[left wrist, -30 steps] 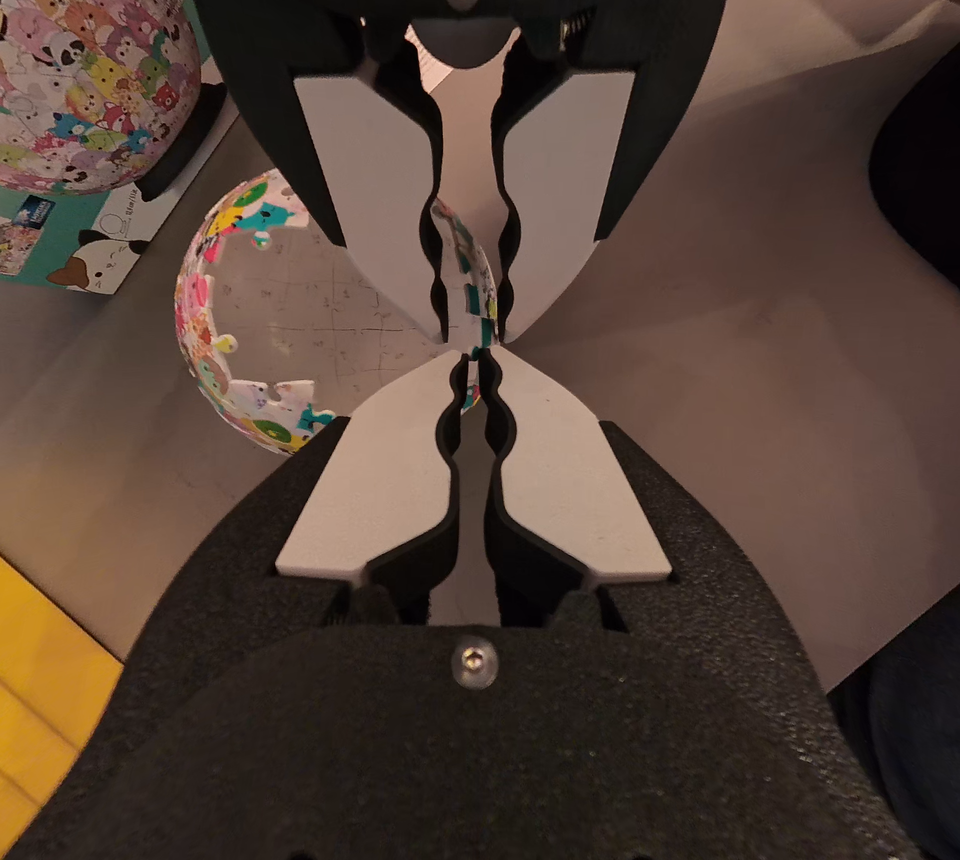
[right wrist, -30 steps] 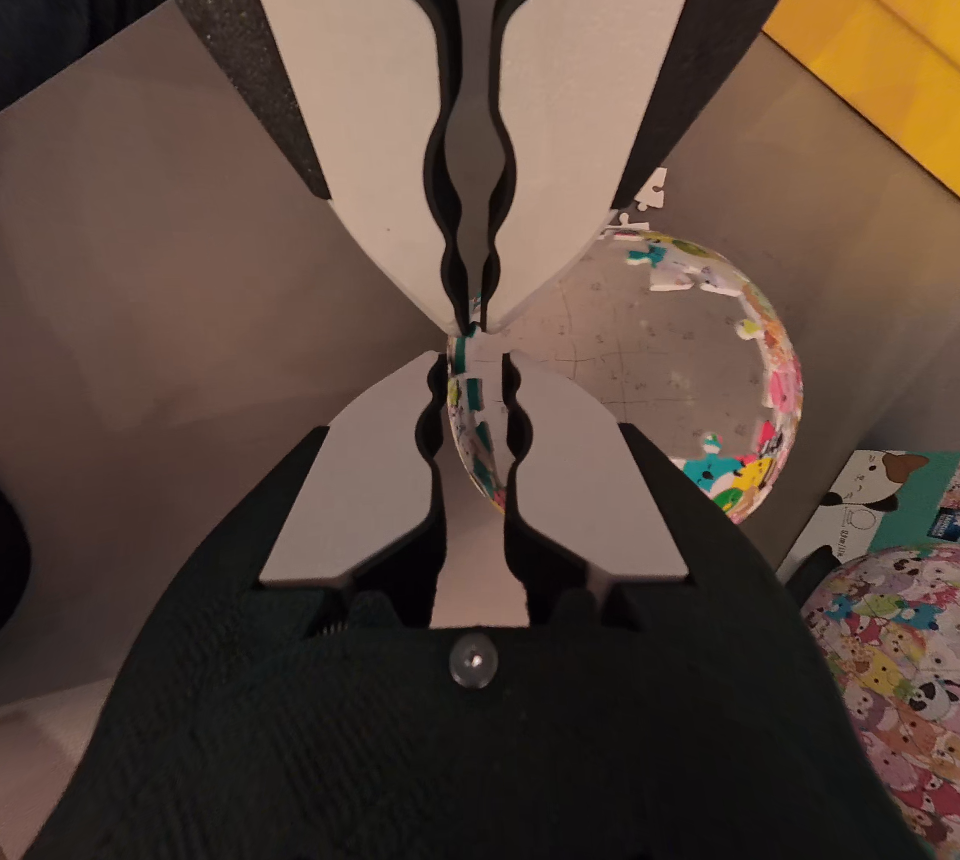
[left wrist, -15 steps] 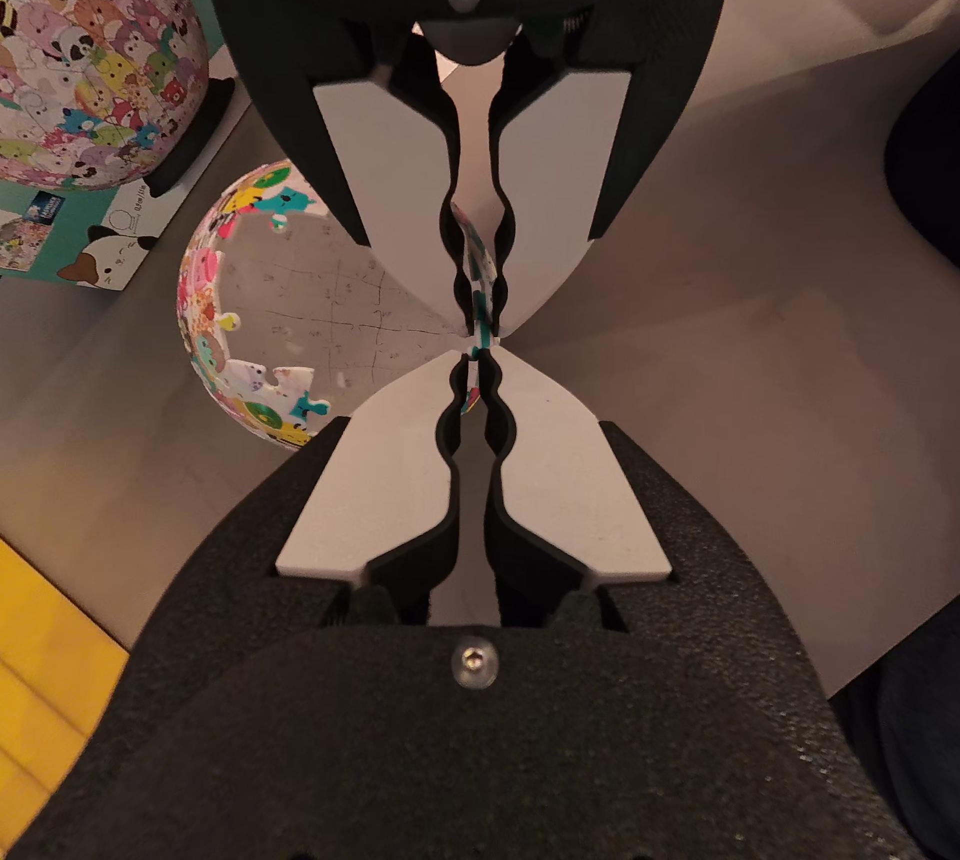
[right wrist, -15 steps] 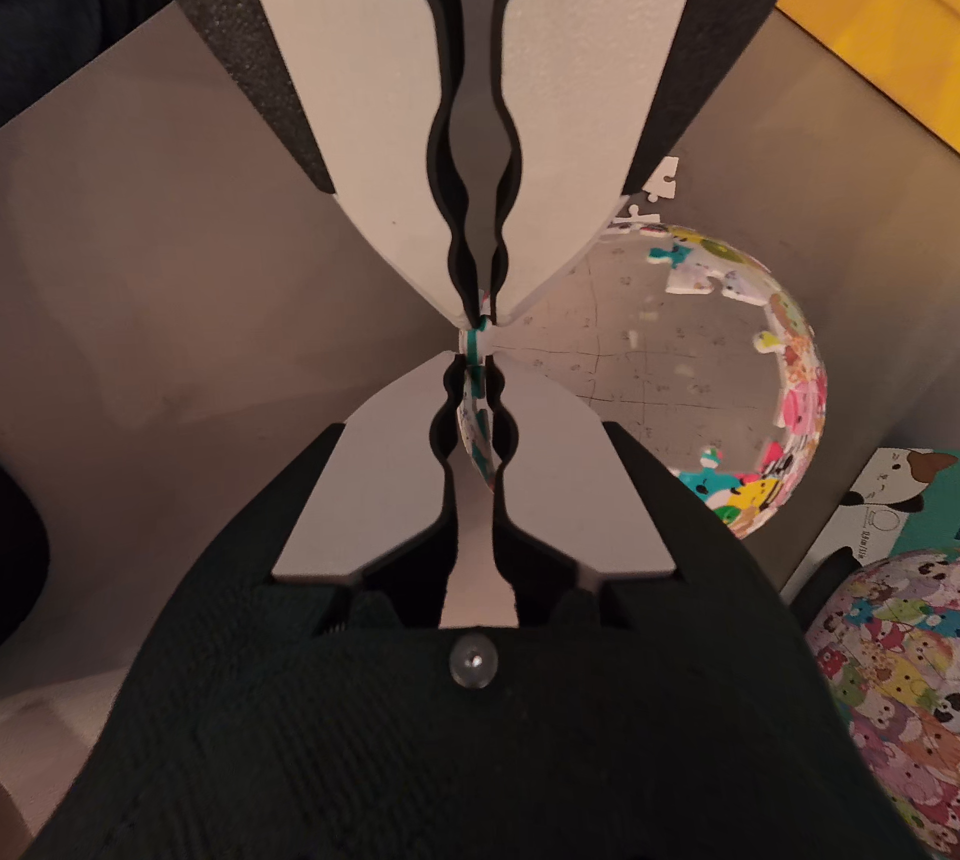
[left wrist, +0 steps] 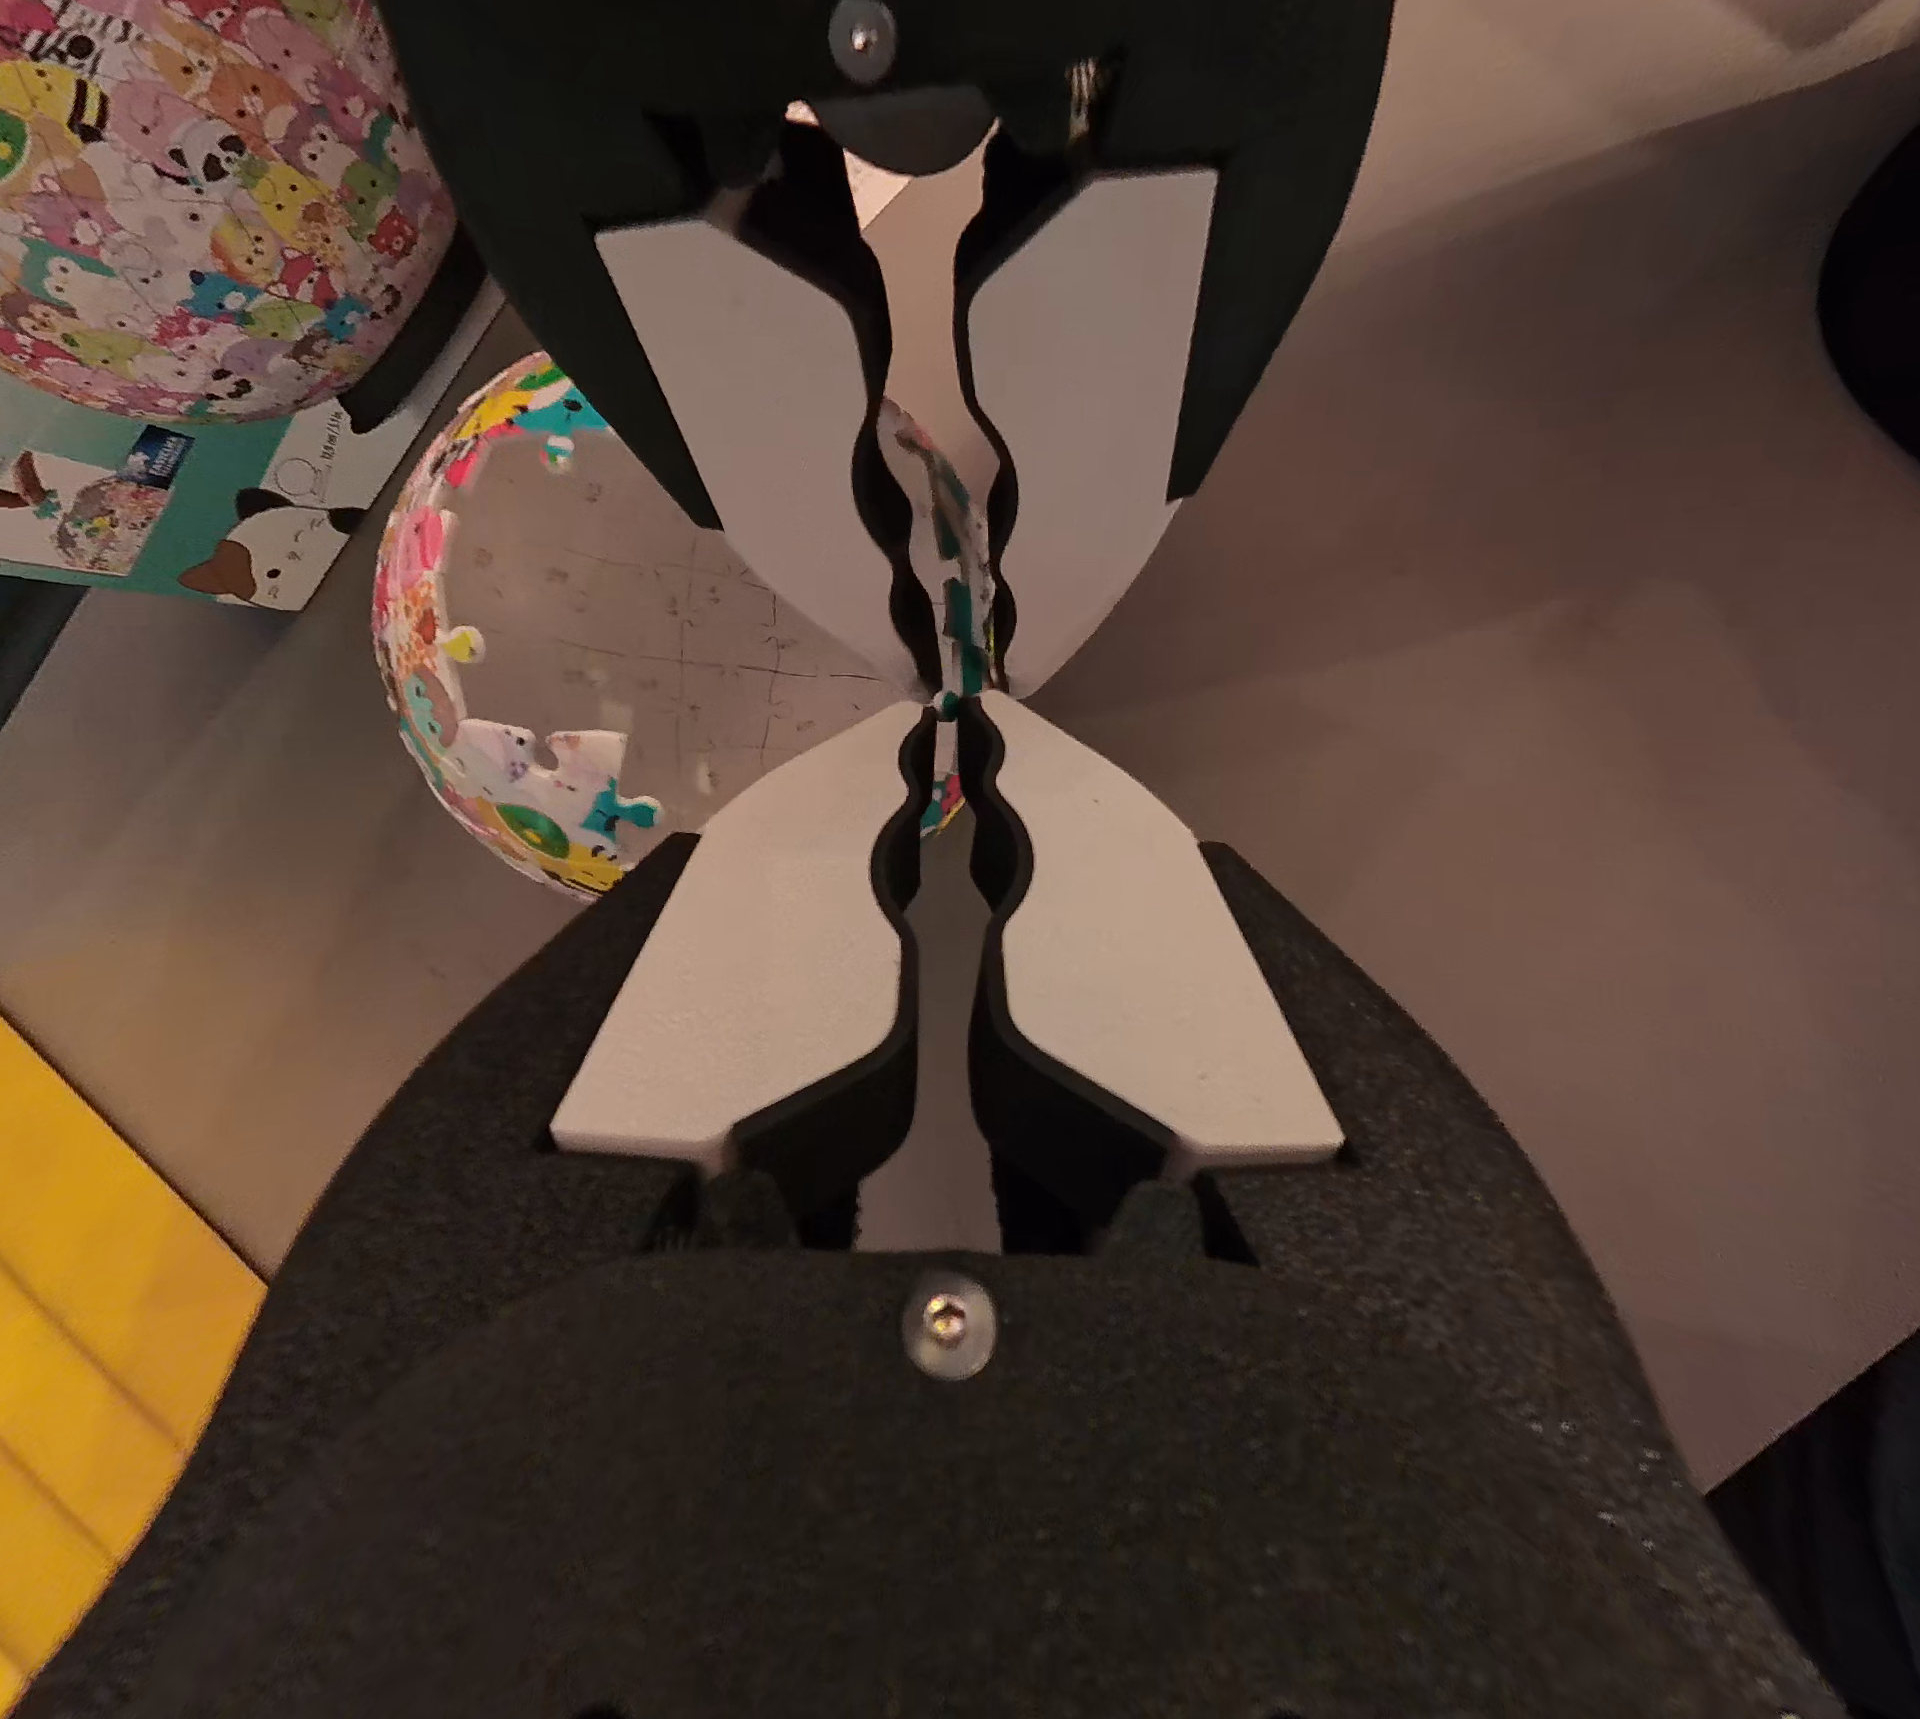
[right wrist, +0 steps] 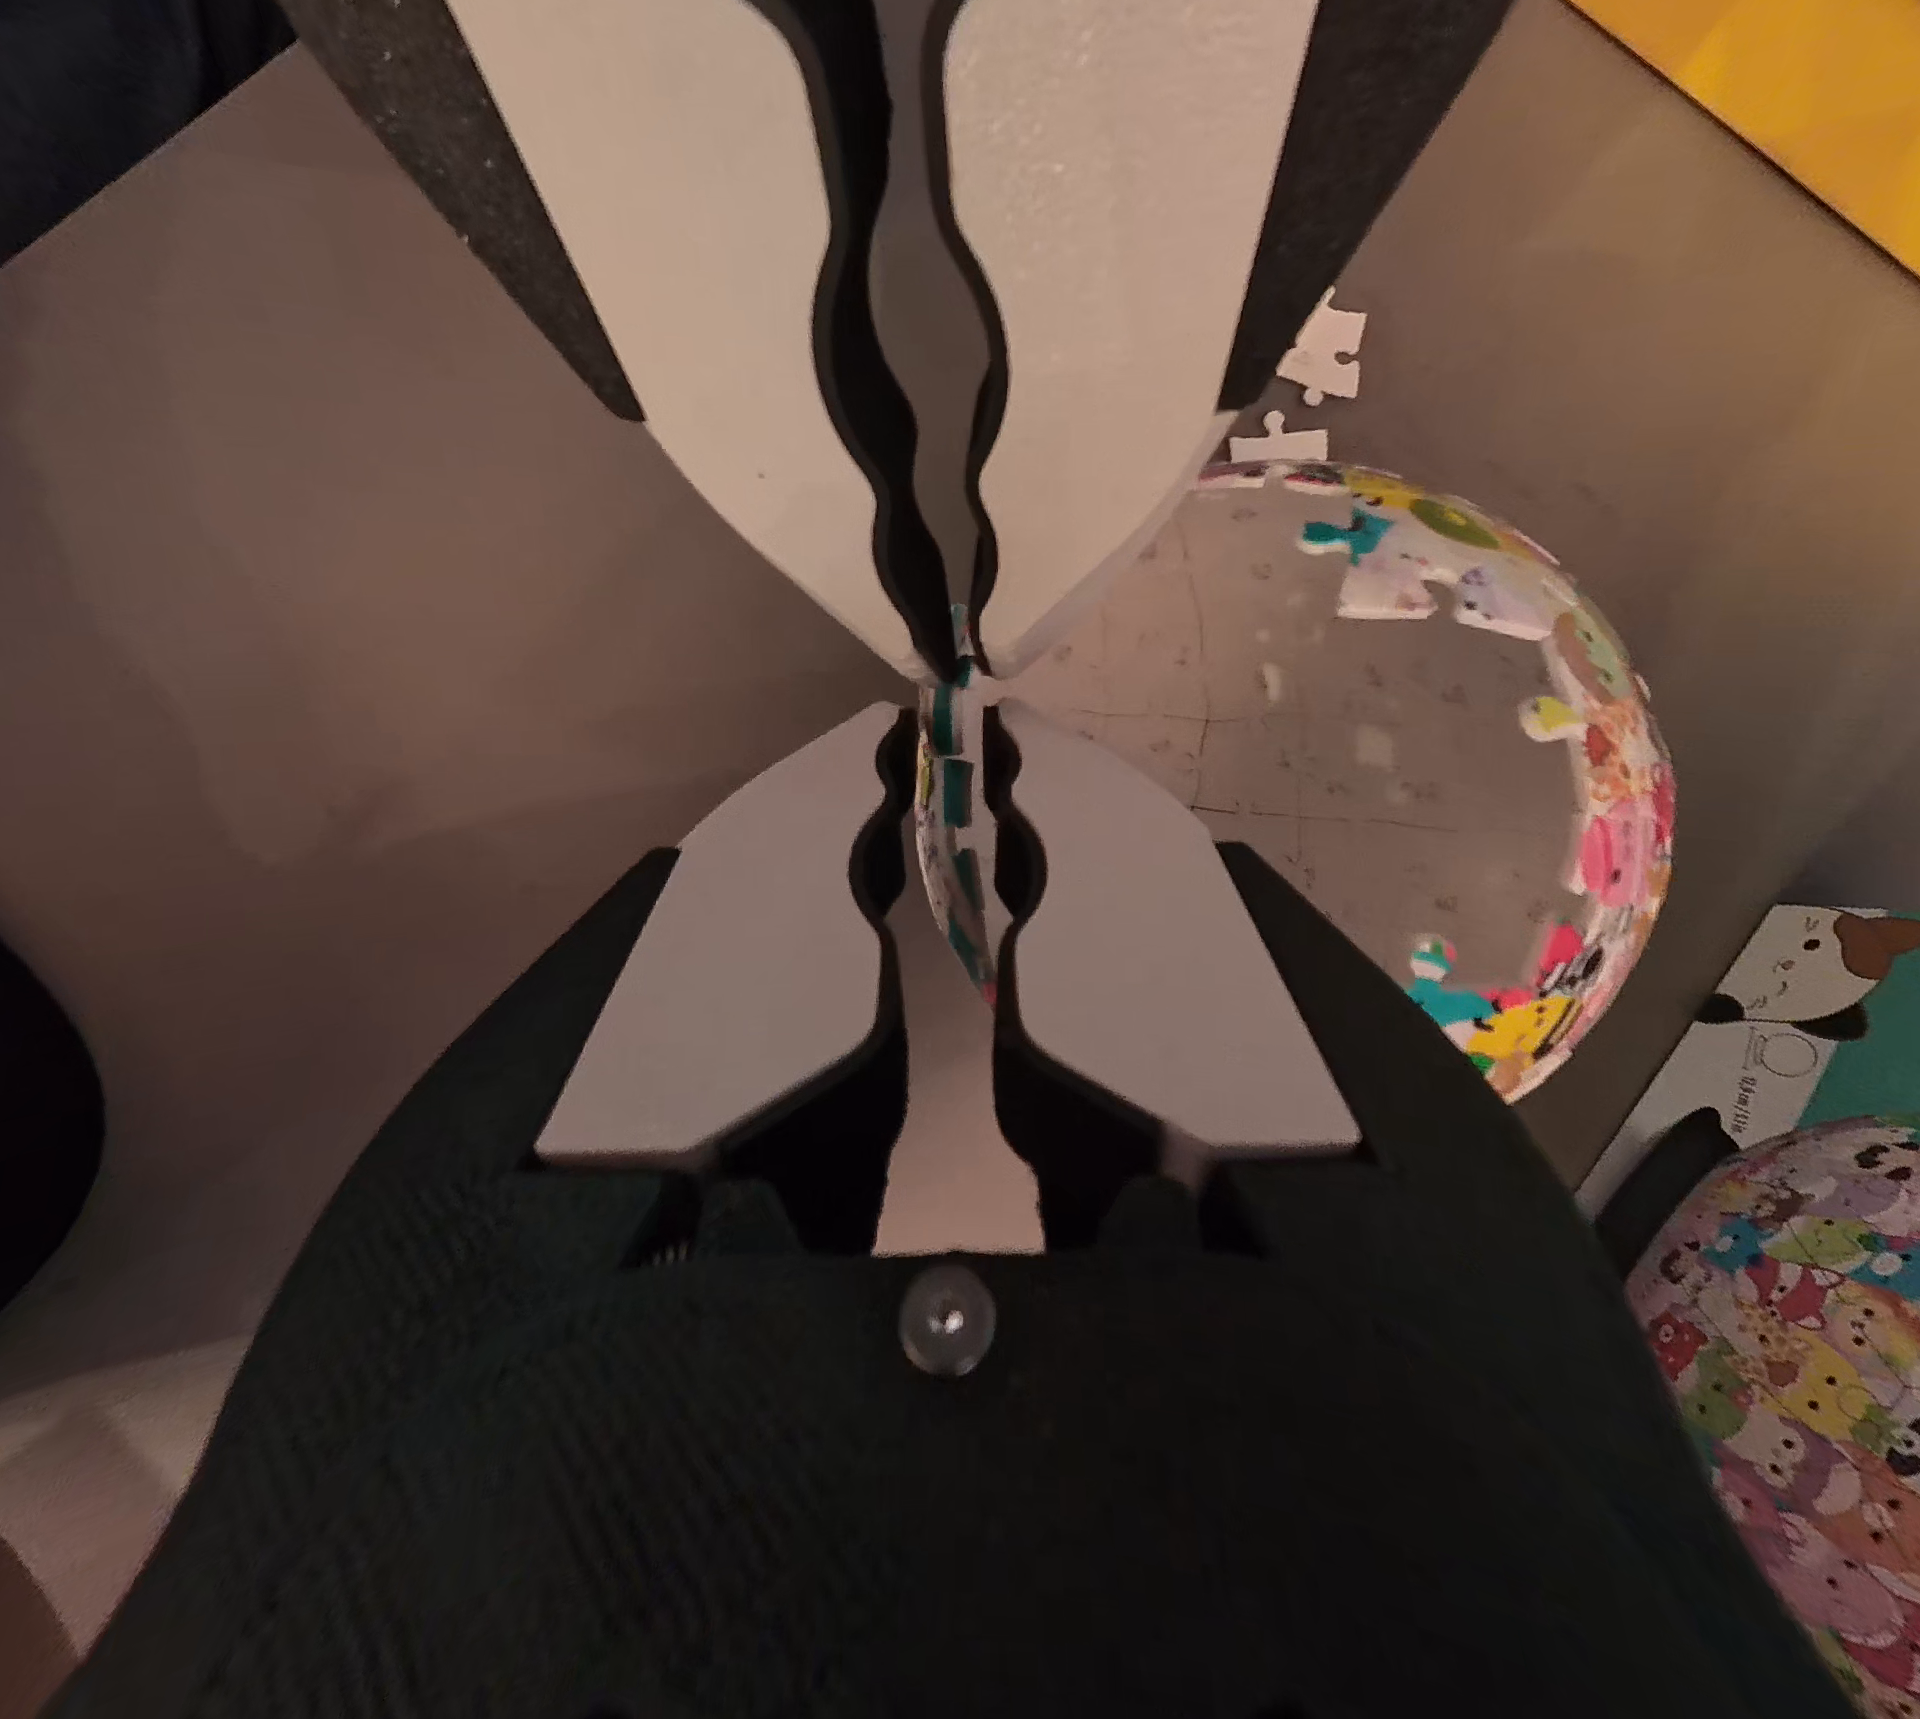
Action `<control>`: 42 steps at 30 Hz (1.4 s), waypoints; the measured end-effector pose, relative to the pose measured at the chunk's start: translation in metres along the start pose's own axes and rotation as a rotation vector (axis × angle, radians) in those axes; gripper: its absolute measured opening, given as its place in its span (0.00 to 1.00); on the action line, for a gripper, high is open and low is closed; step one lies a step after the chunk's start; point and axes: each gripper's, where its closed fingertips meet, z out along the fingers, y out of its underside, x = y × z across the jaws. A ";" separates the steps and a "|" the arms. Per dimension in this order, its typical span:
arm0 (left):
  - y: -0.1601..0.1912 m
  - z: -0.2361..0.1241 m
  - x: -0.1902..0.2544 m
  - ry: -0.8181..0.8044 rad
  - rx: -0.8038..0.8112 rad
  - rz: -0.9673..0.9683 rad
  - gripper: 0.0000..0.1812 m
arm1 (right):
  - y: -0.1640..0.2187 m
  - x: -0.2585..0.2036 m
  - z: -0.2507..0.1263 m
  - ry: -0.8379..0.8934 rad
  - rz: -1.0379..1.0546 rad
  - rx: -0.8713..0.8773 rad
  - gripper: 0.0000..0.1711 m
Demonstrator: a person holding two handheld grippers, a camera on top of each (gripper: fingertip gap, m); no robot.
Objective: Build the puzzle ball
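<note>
L gripper [left wrist: 943,713]: jaws clamped on near end of curved puzzle strip [left wrist: 951,547]; tips meet R gripper tip-to-tip.
R gripper [right wrist: 951,703]: jaws clamped on opposite end of same strip [right wrist: 961,848]; strip runs edge-on betw. fingers, held above table [left wrist: 1558,734].
Strip: joined pcs, teal/white/multicolour print; curve bows toward the shell.
Puzzle ball, part-built [left wrist: 582,661]: open hemisphere shell on table, beside both grippers, not touching them. Printed pcs line the rim; inner face is grey w/ faint grid marks. Contents: cannot tell whether the small light specks inside are loose pcs or printed marks.
Loose pcs [right wrist: 1325,355]: white, backs up, on table just beyond shell rim; part hidden by L gripper body in right wrist view.
Box [left wrist: 197,516]: teal carton w/ printed picture of finished ball; cut off at frame edge, contents not visible.
Yellow surface [left wrist: 94,1254]: at table edge, cut off.
Hidden: strip mid-section covered by finger pads; exact pc count unreadable.
</note>
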 end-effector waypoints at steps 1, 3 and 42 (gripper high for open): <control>0.000 0.000 0.000 0.000 0.003 0.001 0.02 | 0.000 0.000 0.000 0.000 0.000 -0.004 0.08; 0.000 0.000 0.000 -0.001 0.005 0.002 0.02 | 0.001 0.001 0.001 0.003 0.001 -0.007 0.07; 0.013 -0.001 -0.004 -0.066 -0.012 0.107 0.12 | 0.003 -0.003 0.010 -0.001 -0.012 -0.055 0.03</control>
